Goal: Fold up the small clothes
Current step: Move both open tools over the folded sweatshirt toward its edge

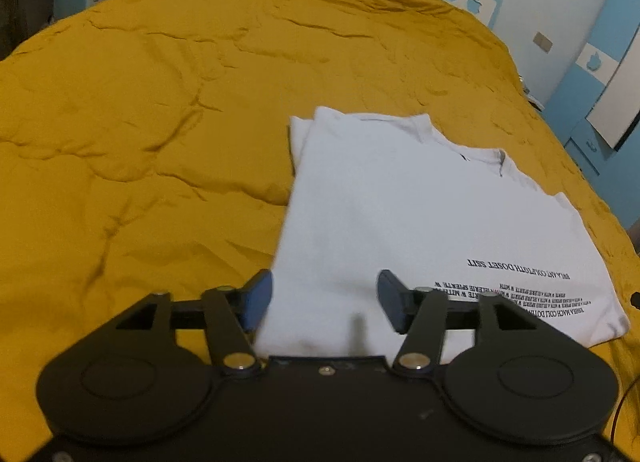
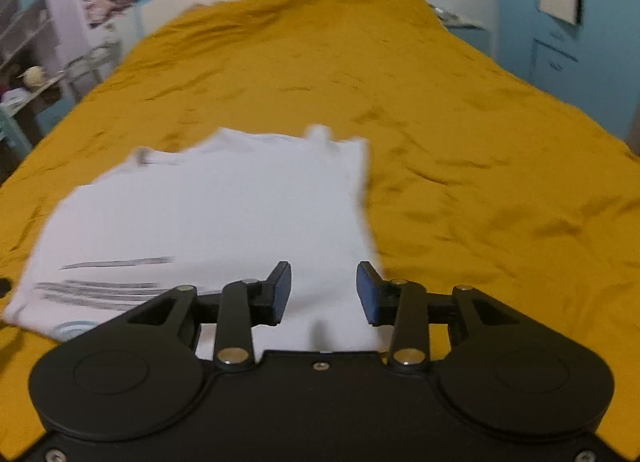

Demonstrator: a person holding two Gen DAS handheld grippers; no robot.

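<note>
A: Left gripper point(image 1: 325, 300): jaws apart, nothing pinched; the near edge of the white T-shirt point(image 1: 400, 214) lies below them.

B: Right gripper point(image 2: 323, 291): jaws also apart and empty, over the shirt's near right corner (that view is blurred).

A: The shirt lies folded and flat on the mustard bedspread point(image 1: 152, 110), black print toward its near edge.

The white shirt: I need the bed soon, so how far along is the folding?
Done: the white T-shirt lies flat on the yellow bedspread, its sides apparently folded in. In hand: nothing; the left gripper and right gripper are open above its near edge. Left: probably a final fold.
</note>
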